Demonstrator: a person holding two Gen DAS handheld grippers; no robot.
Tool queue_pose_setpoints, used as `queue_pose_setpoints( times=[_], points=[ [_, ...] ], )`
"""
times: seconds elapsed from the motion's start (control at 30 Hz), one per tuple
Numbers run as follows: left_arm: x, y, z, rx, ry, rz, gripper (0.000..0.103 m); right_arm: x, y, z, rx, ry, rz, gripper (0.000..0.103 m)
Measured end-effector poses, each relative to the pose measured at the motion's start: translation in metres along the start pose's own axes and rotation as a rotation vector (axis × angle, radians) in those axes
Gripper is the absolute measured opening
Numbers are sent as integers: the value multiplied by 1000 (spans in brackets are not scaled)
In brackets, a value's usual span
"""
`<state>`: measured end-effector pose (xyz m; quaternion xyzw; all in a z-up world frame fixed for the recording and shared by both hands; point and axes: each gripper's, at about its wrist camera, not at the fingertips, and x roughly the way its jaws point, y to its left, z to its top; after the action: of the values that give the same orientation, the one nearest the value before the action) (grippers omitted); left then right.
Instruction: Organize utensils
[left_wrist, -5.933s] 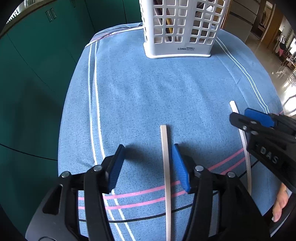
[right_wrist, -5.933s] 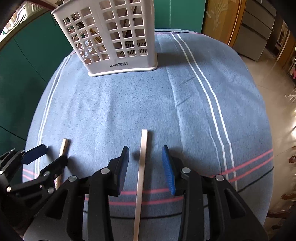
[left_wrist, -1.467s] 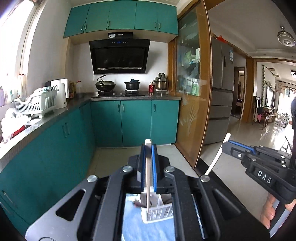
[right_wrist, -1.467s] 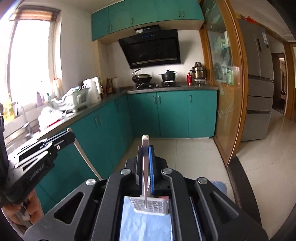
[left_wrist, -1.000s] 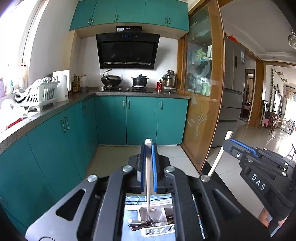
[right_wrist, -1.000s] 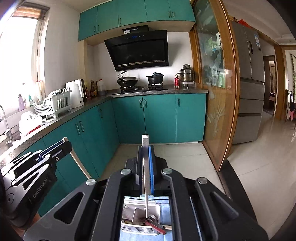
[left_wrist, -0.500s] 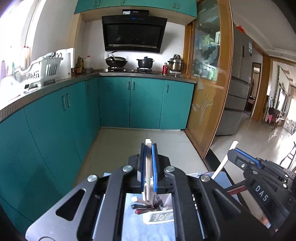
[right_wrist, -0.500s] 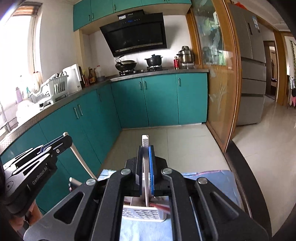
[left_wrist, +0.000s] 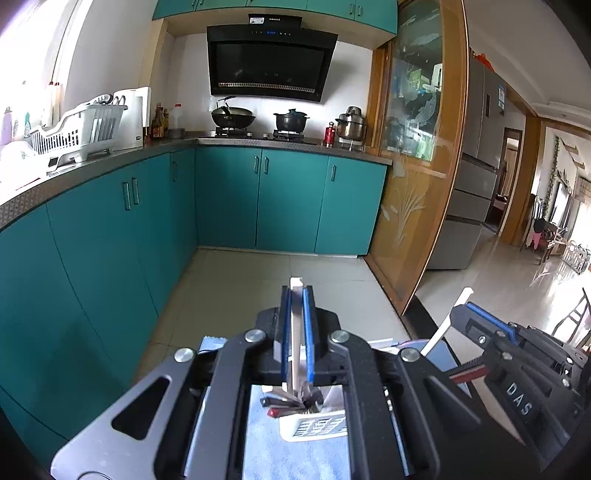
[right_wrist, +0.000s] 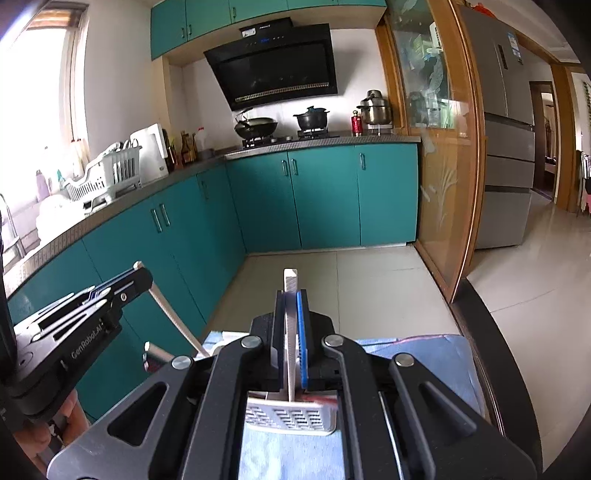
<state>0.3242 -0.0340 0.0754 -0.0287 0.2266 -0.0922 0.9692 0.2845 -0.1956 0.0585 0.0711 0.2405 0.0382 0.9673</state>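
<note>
Across the far side of the room, teal cabinets (left_wrist: 229, 206) run under a counter, with a black range hood (left_wrist: 269, 70) above a wok (left_wrist: 232, 119) and a pot (left_wrist: 290, 122); a white dish rack (left_wrist: 77, 134) sits at far left. Nearer, a blue tablecloth (right_wrist: 424, 354) covers the table. On it stands a white utensil basket (left_wrist: 314, 424) (handles of cutlery show inside), mostly hidden behind the gripper bodies. The left gripper (left_wrist: 296, 332) has its blue jaws closed on a pale chopstick (left_wrist: 295, 325), held upright over the basket. The right gripper (right_wrist: 291, 332) likewise clamps a second chopstick (right_wrist: 290, 317), above the basket's near wall.
</note>
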Motion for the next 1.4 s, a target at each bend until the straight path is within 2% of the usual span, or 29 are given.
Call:
queue_pose_setpoints(
  times=[0.07,0.1,0.17,0.23,0.27,0.3,0.33,0.37,0.43,0.5,0.57,0.63,0.7,0.87,1.03,1.2,1.4],
  points=[
    [-4,0,0,2,-5,5,10,1,1,-2,-8,9,-15,9],
    [-6,0,0,5,-7,3,16,0,2,-2,-11,13,-17,12],
    [-14,1,2,7,-19,10,26,-4,3,-1,-10,9,-13,25],
    [-27,5,2,3,-39,18,50,-13,3,0,-11,-14,-12,42],
    [-34,7,2,2,-51,20,57,-19,3,0,-11,-33,-13,50],
    [-41,9,1,0,-62,25,67,-27,3,0,-13,-53,-16,54],
    [-49,11,-1,1,-71,36,72,-32,3,0,-15,-66,-17,61],
    [-55,11,-3,7,-72,46,74,-42,3,-1,-21,-90,-18,66],
    [-65,11,-11,31,-67,75,82,-57,3,-3,-30,-118,-22,71],
    [-80,12,-23,48,-71,156,87,-78,2,-9,-36,-147,-28,77],
    [-99,15,-40,49,-70,222,90,-99,1,-20,-50,-164,-32,90],
    [-122,21,-61,19,-81,200,99,-126,-2,-44,-71,-186,-53,98],
    [-136,23,-76,-1,-80,198,99,-143,-5,-66,-73,-193,-72,100],
    [-166,12,-118,23,-43,157,99,-157,-15,-112,-7,-95,-159,100],
    [-186,-5,-151,114,0,134,99,-168,-17,-148,37,-29,-134,100],
    [-207,-10,-173,119,-2,124,99,-176,-2,-164,-16,-2,-159,100],
    [-215,-12,-179,125,10,141,99,-178,18,-176,-73,28,-154,100]
  ],
)
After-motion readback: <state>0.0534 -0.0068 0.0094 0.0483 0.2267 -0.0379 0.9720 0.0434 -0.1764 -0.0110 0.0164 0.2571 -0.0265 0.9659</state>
